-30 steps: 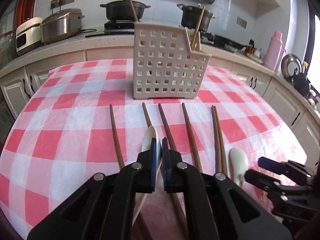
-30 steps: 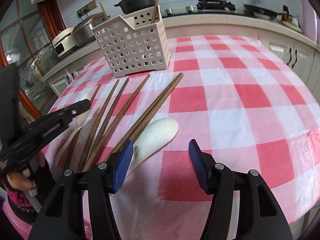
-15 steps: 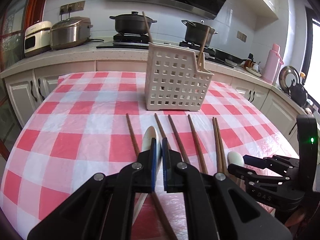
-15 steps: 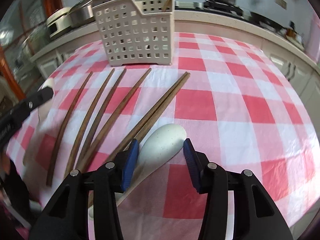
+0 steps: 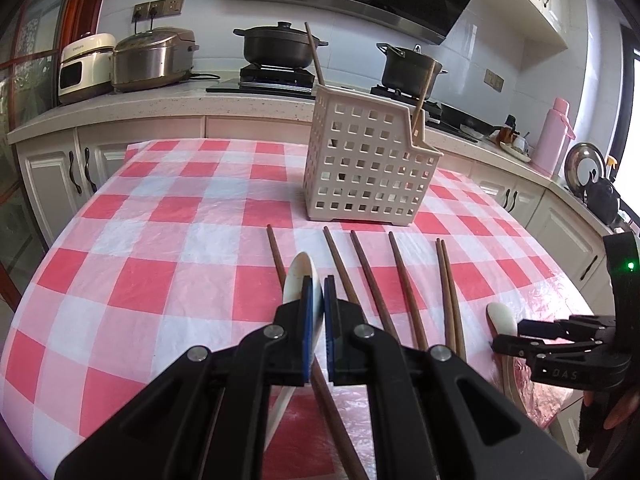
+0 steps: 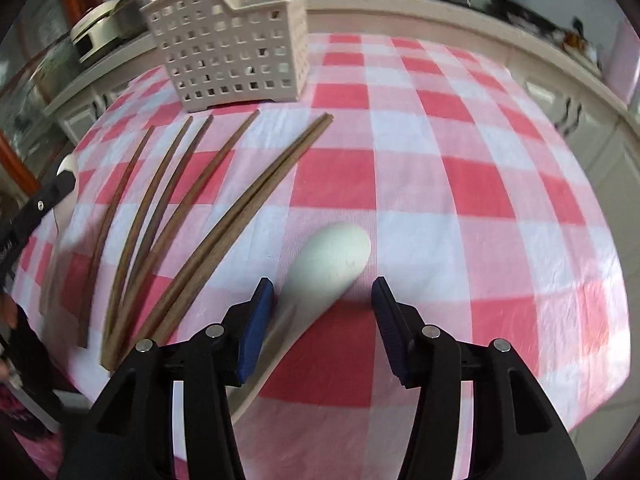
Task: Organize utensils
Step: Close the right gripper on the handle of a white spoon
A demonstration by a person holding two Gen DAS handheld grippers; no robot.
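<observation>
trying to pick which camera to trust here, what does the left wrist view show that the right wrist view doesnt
Only the left wrist view shows the left gripper shut on a white spoon, two chopsticks standing in the basket, the pots and the pink bottle.

Only the right wrist view shows the right gripper open around a second white spoon, plus the bare cloth to its right.

Both share the checked tablecloth, the basket and the loose chopsticks lying in front of it.
</observation>
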